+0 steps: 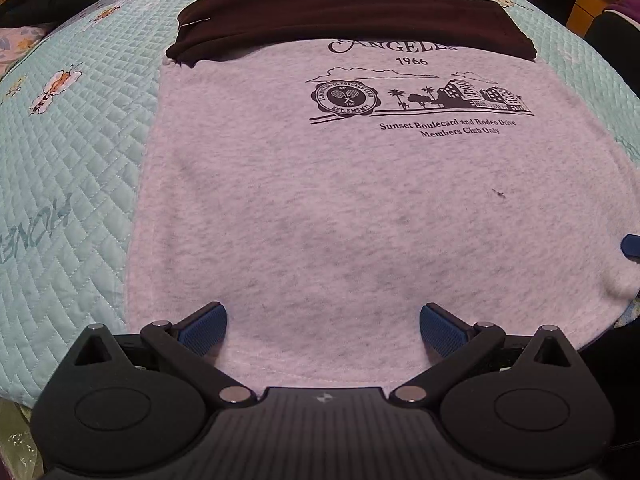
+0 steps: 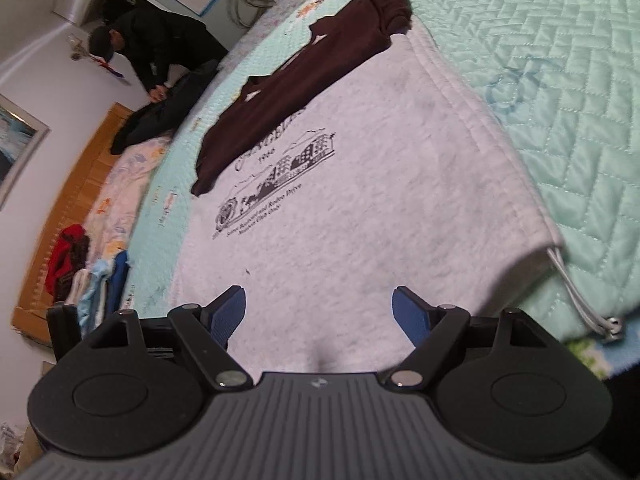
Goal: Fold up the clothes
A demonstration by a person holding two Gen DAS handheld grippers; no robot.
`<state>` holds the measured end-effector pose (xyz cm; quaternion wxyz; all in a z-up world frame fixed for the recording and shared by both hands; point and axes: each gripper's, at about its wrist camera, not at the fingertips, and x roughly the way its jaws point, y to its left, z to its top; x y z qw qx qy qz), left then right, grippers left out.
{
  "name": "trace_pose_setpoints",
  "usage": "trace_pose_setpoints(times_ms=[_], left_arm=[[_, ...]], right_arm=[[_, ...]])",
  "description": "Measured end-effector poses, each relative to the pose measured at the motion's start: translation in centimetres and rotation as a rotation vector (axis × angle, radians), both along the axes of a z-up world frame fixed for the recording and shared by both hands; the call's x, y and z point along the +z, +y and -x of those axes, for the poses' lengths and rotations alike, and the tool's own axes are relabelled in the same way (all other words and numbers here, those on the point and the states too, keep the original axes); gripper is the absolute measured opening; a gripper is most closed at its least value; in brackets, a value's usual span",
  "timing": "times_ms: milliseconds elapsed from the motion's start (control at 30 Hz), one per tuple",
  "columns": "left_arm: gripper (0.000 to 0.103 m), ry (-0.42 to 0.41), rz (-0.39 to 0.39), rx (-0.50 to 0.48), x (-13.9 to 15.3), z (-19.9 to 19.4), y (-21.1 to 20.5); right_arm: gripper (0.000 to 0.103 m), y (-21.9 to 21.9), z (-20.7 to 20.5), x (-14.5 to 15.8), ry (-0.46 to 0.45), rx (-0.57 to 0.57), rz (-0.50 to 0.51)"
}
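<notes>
A grey sweatshirt (image 1: 340,208) with a dark "Angeles 1966" print lies flat on the mint quilted bed cover (image 1: 72,168). Its dark brown sleeves (image 1: 352,20) are folded across the top end. My left gripper (image 1: 322,328) hovers open just above the near hem, with only cloth below its blue pads (image 1: 204,328). In the right wrist view the same sweatshirt (image 2: 380,168) and brown sleeves (image 2: 304,80) run away to the upper left. My right gripper (image 2: 320,312) stands open over the near right part, nothing pinched. One blue fingertip of it (image 1: 632,246) shows at the left view's right edge.
A person in black (image 2: 160,40) bends over a dark garment (image 2: 160,116) at the bed's far side. A pile of folded clothes (image 2: 80,276) lies by the wooden bed frame (image 2: 80,168). A grey cord (image 2: 580,304) trails off the sweatshirt's near right corner.
</notes>
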<state>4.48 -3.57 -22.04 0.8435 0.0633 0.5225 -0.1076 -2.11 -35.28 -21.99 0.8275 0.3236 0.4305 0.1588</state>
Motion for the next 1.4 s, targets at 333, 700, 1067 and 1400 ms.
trace_pose_setpoints(times_ms=[333, 700, 1067, 1400], left_arm=[[0.103, -0.013, 0.003, -0.005, 0.0, 0.2, 0.1], [0.103, -0.027, 0.001, -0.011, -0.2, 0.3, 0.3], [0.103, -0.024, -0.002, 0.001, 0.5, 1.0, -0.5], [0.103, -0.023, -0.009, 0.003, 0.3, 0.8, -0.4]], right_arm=[[0.089, 4.8, -0.7, 4.4, -0.15, 0.125, 0.148], [0.091, 1.6, 0.5, -0.1, -0.015, 0.041, 0.101], [0.092, 3.6, -0.3, 1.7, -0.064, 0.091, 0.12], [0.092, 0.7, 0.8, -0.5, -0.017, 0.037, 0.043]])
